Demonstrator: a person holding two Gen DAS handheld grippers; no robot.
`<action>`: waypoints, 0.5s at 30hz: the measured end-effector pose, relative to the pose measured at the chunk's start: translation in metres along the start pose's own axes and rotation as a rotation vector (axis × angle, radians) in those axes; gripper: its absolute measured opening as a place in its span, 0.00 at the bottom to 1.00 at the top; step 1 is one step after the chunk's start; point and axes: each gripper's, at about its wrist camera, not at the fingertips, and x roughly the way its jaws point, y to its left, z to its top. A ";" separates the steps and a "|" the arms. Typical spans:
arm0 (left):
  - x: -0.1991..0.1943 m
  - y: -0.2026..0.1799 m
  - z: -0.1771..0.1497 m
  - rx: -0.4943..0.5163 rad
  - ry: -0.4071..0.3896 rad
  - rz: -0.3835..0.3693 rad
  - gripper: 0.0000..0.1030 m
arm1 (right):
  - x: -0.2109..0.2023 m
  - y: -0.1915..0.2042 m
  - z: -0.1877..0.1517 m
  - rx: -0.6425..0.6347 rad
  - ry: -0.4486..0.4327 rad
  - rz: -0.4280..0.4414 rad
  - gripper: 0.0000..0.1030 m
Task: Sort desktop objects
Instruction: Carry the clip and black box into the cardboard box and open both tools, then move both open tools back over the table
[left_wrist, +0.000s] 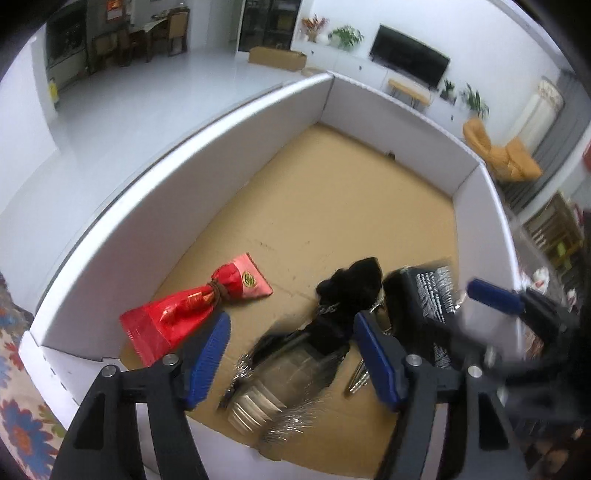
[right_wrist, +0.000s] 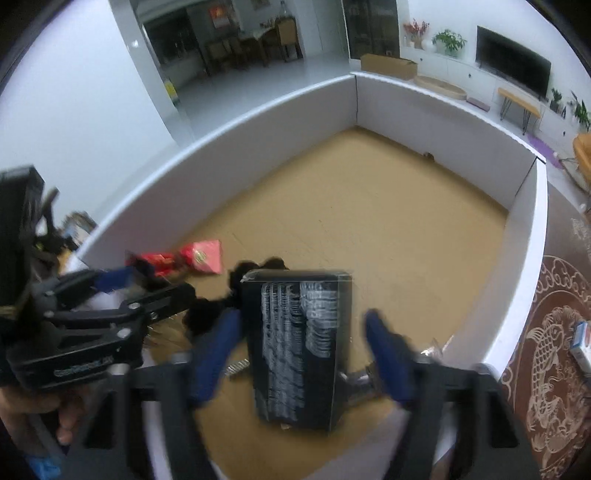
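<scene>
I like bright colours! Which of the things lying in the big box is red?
The red packet, tied in the middle with a brown band. It lies near the white wall, while the black box and the black pouch beside it are dark.

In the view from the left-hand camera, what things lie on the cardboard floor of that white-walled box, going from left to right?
Red foil packet → black furry thing over a clear, silver-fringed wrapper → black box with white print.

In tray (left_wrist: 207, 177): pouch (left_wrist: 192, 306) left, wrapped item (left_wrist: 291, 362) mid, box (right_wrist: 299, 343) right.
</scene>
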 end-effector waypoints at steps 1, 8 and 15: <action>-0.004 -0.001 -0.001 -0.007 -0.017 0.018 0.86 | -0.001 0.001 -0.002 -0.007 -0.011 -0.019 0.92; -0.022 0.003 -0.005 -0.072 -0.117 0.074 0.99 | -0.057 -0.009 -0.008 0.001 -0.198 -0.059 0.98; -0.070 -0.032 -0.032 0.020 -0.299 0.061 1.00 | -0.136 -0.064 -0.077 0.063 -0.356 -0.170 1.00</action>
